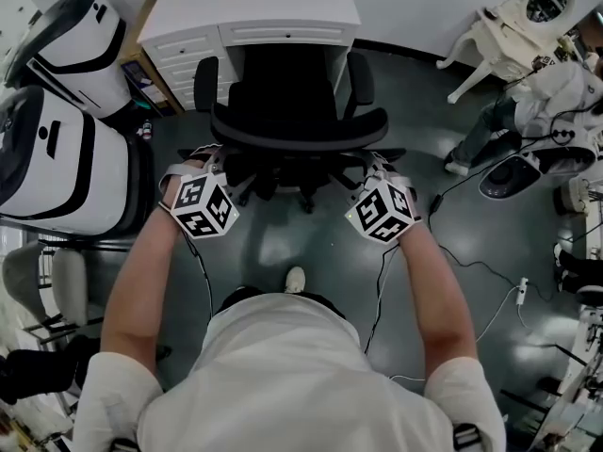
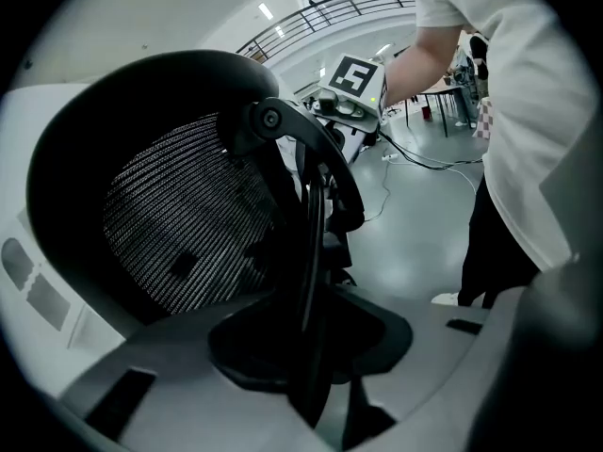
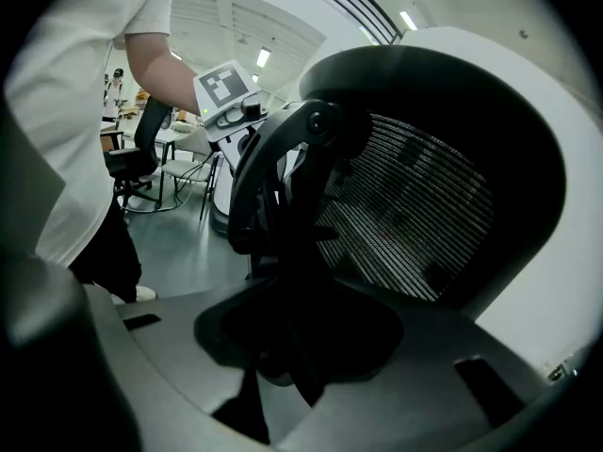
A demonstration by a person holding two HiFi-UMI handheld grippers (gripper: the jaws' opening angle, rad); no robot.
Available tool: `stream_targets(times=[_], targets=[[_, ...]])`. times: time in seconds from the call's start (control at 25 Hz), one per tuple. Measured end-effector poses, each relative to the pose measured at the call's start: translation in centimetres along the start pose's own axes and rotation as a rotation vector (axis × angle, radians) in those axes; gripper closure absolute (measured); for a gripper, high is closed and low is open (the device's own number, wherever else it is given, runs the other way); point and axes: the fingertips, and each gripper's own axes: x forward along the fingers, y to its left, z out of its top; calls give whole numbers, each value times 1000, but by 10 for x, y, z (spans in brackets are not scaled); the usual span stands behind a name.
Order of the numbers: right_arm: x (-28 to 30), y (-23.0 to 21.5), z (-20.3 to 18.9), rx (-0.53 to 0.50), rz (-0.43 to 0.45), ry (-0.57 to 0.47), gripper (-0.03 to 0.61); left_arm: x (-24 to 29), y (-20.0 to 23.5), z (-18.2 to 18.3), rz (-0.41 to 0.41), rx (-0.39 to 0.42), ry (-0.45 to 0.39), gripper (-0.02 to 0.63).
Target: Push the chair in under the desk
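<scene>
A black mesh office chair (image 1: pixel 292 92) stands with its seat partly under the white desk (image 1: pixel 254 12), its back toward me. My left gripper (image 1: pixel 213 158) holds the left edge of the backrest and my right gripper (image 1: pixel 375 166) holds the right edge. In the left gripper view the backrest's black frame (image 2: pixel 311 205) runs down between the grey jaws of the left gripper (image 2: pixel 311 365), which close on it. The right gripper (image 3: pixel 292 347) grips the backrest frame (image 3: pixel 283 177) the same way. The fingertips are hidden under the backrest in the head view.
Two large white-and-black cases (image 1: pixel 57 158) stand close on the left of the chair. A white plastic chair (image 1: pixel 509 36) and equipment (image 1: pixel 528 168) sit at the right. Cables (image 1: pixel 471 262) trail over the grey floor. My shoe (image 1: pixel 295 279) is behind the chair base.
</scene>
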Motion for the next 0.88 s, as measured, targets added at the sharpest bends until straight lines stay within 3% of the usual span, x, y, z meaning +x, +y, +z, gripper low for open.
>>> stream_targets(times=[0.88], targets=[[44,-64,-3,-3,17,-11,445,35,66,-13,5,-13,3,491]])
